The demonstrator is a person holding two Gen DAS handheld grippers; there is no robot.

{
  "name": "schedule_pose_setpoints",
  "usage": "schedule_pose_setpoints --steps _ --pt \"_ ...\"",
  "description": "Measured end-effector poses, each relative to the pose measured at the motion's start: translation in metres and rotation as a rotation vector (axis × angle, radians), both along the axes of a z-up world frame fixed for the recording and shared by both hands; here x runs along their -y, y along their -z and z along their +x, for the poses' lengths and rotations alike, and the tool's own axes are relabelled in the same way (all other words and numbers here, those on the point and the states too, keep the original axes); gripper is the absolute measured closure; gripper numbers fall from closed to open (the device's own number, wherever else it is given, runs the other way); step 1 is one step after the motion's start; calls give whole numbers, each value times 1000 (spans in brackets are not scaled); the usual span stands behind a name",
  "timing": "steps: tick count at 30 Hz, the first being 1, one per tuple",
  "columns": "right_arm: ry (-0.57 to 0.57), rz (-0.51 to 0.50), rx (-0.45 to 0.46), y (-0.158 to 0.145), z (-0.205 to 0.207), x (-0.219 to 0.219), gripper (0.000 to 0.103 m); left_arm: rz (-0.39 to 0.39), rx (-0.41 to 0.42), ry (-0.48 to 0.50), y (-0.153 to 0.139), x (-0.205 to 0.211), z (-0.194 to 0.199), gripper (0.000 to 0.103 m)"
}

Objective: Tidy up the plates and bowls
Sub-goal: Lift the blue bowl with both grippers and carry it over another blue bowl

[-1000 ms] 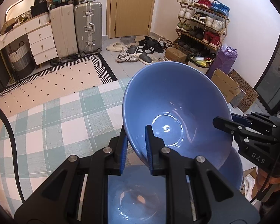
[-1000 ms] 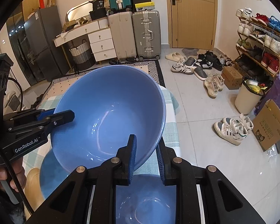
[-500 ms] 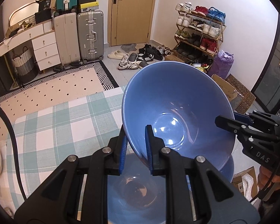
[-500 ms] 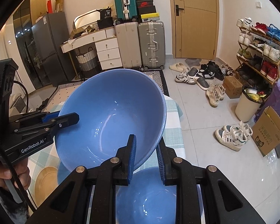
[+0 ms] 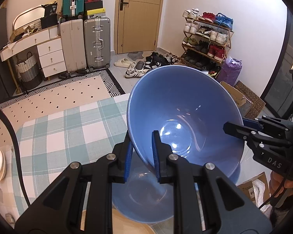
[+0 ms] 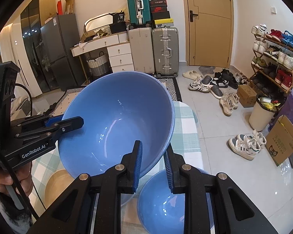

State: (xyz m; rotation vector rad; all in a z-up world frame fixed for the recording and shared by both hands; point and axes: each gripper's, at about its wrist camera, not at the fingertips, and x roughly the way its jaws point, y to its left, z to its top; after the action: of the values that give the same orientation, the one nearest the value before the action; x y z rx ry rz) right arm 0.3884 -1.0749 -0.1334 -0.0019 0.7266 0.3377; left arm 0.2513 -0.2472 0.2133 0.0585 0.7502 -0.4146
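Lifted bowl (image 5: 185, 117) above second bowl (image 6: 166, 204) (on table (image 5: 68, 128)).

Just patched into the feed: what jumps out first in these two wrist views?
The large glossy blue bowl fills the middle of both views, tilted and lifted above the green-and-white checked tablecloth, with the left hand-held gripper and the right hand-held gripper each clamped on its rim. Below it sits another blue bowl beside a tan plate.

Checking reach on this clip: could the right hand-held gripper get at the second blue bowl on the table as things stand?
Probably not: the right hand-held gripper is shut on the lifted blue bowl's rim, though the second bowl lies unobstructed below.
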Motion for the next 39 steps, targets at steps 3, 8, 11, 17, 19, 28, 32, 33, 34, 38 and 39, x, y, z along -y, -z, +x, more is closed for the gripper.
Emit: schedule_pose_setpoints --steps 3,8,11,17,19,28,32,33,34,38,39 --pt "-8 -1 7 -3 -8 -7 80 6 7 -1 -5 -8 -16 88" --pt "-19 4 3 -2 -17 -15 80 17 5 -6 -8 -16 -33 88" --pt "-23 5 0 0 -23 -21 80 23 -2 -9 -6 -19 -37 88" --pt "-30 15 -18 9 -28 -29 80 37 -9 -7 4 -33 -53 88" --pt "-33 18 -24 12 -29 -31 80 37 -13 -3 7 -36 -58 88" --pt "-49 26 -60 32 -31 -39 80 47 -35 -5 29 -44 -53 87" --pt "-56 26 -76 42 -32 -44 80 48 -52 -10 43 -50 -52 87" --pt "-58 25 -80 44 -32 -45 80 47 -57 -11 47 -52 -49 87" --pt "-60 23 -85 47 -31 -47 80 47 -63 -12 51 -54 -48 87" --pt "-63 16 -106 59 -30 -53 80 59 -83 -15 68 -58 -41 87" --pt "-62 16 -110 60 -29 -54 80 62 -85 -15 72 -58 -40 87"
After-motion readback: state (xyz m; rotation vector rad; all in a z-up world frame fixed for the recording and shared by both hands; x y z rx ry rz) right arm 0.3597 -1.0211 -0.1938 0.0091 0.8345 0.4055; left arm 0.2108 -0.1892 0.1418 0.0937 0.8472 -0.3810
